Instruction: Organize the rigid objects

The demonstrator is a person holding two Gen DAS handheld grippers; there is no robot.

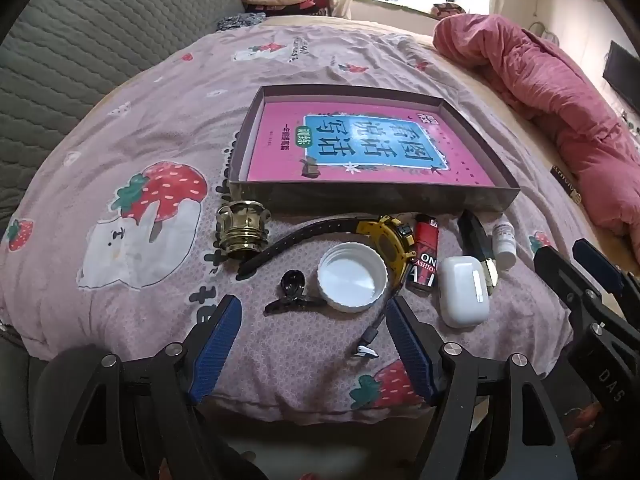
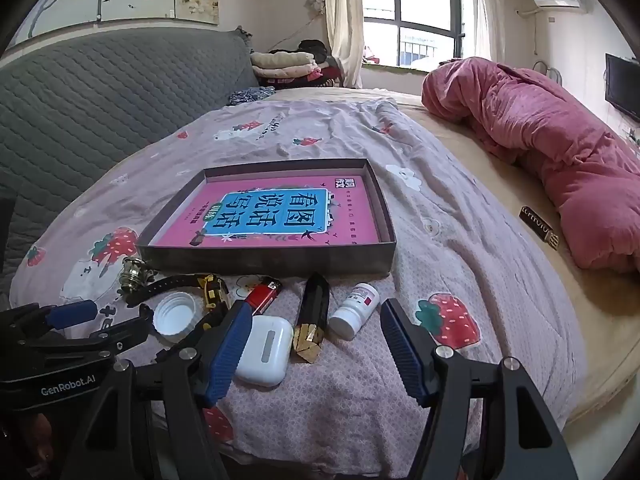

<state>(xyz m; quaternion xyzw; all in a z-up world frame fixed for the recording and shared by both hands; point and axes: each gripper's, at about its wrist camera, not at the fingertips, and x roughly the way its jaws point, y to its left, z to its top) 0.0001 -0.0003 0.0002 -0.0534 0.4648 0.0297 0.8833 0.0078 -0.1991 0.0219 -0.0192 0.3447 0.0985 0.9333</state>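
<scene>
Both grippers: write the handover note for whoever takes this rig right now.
Left gripper open, empty, above the white cap and hair clip.
Right gripper open, empty, above the earbud case and black-gold tube.
Watch, lighter, pill bottle and brass piece lie on the quilt before the box.
Done: nothing boxed; only a pink book lies inside.
Left: every item.
</scene>
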